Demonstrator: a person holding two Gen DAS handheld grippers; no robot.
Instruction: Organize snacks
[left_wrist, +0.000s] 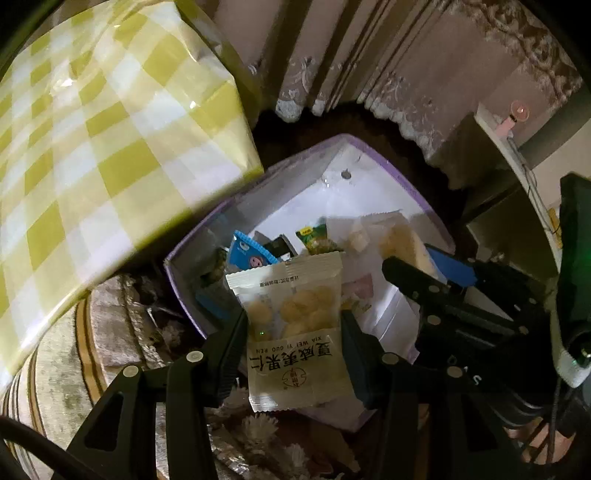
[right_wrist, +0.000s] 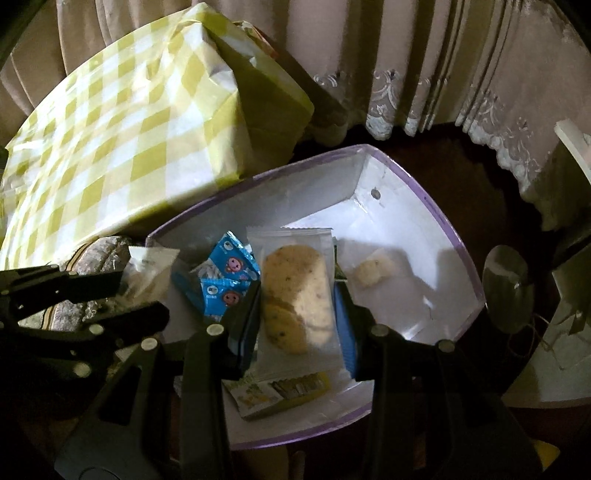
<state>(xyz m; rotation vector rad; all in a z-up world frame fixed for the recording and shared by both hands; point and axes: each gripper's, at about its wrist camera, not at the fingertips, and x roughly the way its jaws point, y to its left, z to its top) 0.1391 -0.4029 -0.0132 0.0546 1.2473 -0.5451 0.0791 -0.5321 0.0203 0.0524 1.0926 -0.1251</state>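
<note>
Snacks fill both views: in the left wrist view, the left hand-held gripper is clenched on a nut packet above a white box with a purple rim, beside a yellow checked bench. In the right wrist view, the right hand-held gripper clamps a clear-wrapped cookie packet over the same box, where blue packets already lie.

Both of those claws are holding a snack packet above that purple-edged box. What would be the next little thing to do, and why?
Probably open the jaws and let both drop. The left gripper pinches a nut packet and the right gripper a cookie packet, each already over the box, where blue packets lie.
</note>
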